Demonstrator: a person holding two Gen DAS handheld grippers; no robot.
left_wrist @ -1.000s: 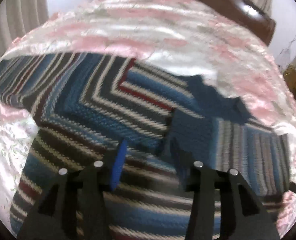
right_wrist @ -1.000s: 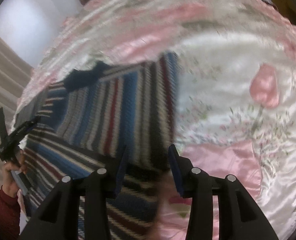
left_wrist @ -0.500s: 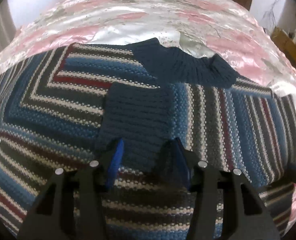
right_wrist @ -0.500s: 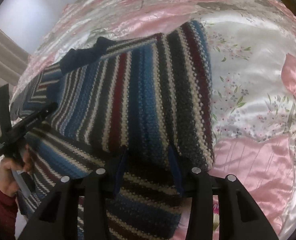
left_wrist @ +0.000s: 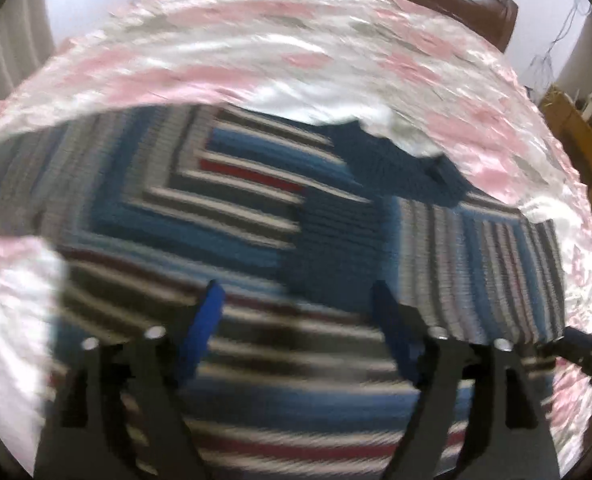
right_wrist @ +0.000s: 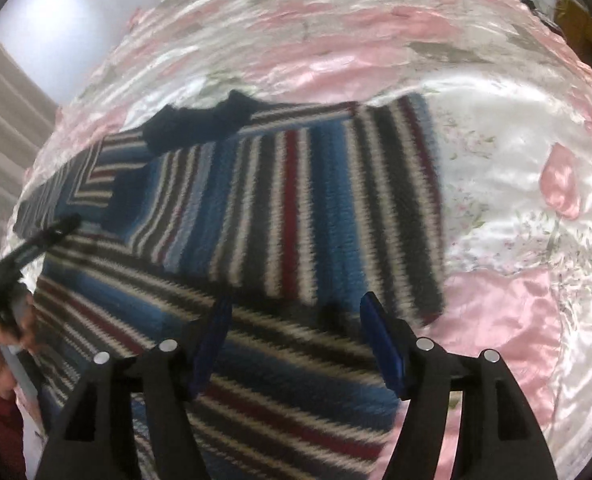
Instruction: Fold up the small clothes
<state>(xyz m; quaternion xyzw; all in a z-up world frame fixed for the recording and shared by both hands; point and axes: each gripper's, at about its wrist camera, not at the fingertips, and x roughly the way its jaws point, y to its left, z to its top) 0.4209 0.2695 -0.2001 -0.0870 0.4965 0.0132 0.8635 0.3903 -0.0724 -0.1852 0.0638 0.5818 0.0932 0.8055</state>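
both grippers had spread wider since half a second before, the left gripper (left_wrist: pixel 296 308) and right gripper (right_wrist: pixel 293 316) hovering with fingers apart and empty over the striped knit sweater (right_wrist: pixel 296 208), which lay sleeves-folded on the pink floral bedspread (right_wrist: pixel 508 208).

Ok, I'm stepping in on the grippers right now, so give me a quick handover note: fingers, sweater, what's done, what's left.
Left gripper: open, empty, above the striped knit sweater.
Right gripper: open, empty, above the sweater's lower half.
The sweater lies on the pink floral satin bedspread, navy collar far side.
Done: both sleeves folded across the chest.
Left: likely fold the body in half and tidy it.
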